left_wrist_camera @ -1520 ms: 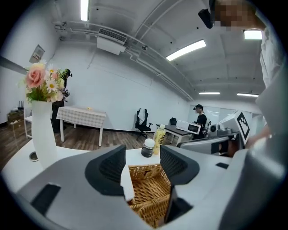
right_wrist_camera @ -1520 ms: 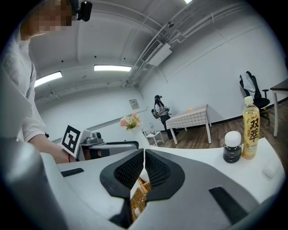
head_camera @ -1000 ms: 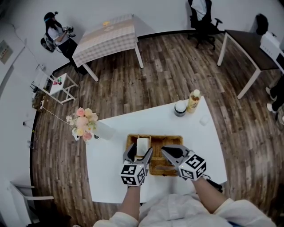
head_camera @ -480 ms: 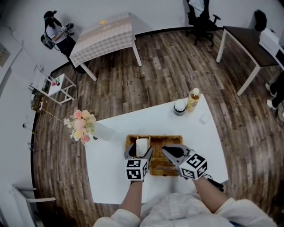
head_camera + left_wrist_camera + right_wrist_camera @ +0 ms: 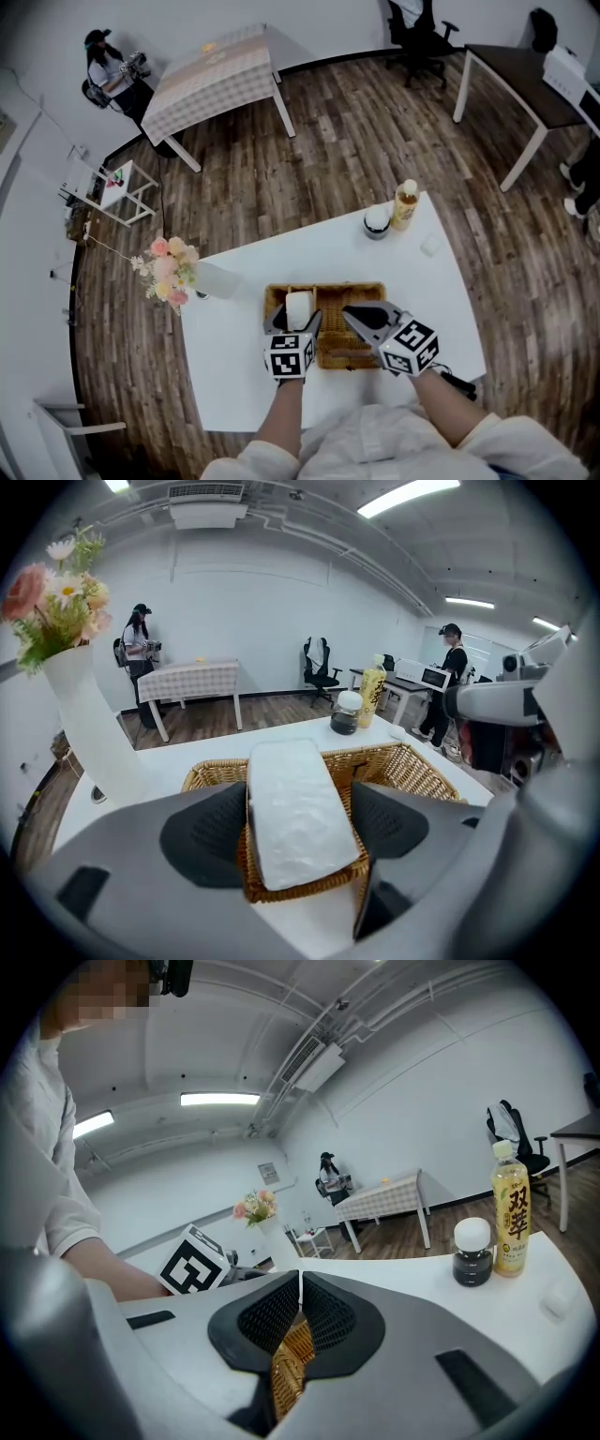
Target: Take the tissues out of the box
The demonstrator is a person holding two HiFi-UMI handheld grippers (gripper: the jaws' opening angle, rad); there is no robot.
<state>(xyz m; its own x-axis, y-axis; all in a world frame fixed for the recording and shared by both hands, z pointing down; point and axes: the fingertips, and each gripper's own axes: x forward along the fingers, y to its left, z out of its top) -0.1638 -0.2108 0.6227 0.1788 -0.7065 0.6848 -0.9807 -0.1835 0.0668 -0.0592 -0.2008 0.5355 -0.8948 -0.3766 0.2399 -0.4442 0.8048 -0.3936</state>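
Lowered left claw (image 5: pixel 296 323), open, astride tissue pack (image 5: pixel 300 808) in wicker basket (image 5: pixel 412 766); right claw (image 5: pixel 300 1312) closed. Soft, light, crushable: pinch long sides gently.

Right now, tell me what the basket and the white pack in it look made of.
The basket: woven wicker or rattan by its golden-brown plaited strands, matte. The white pack: probably thin plastic film, going by its fine crinkles and faint sheen; could be paper.

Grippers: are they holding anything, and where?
The right gripper pinches wicker of the basket. The left gripper straddles the tissue pack across its long sides; a grip cannot be told.
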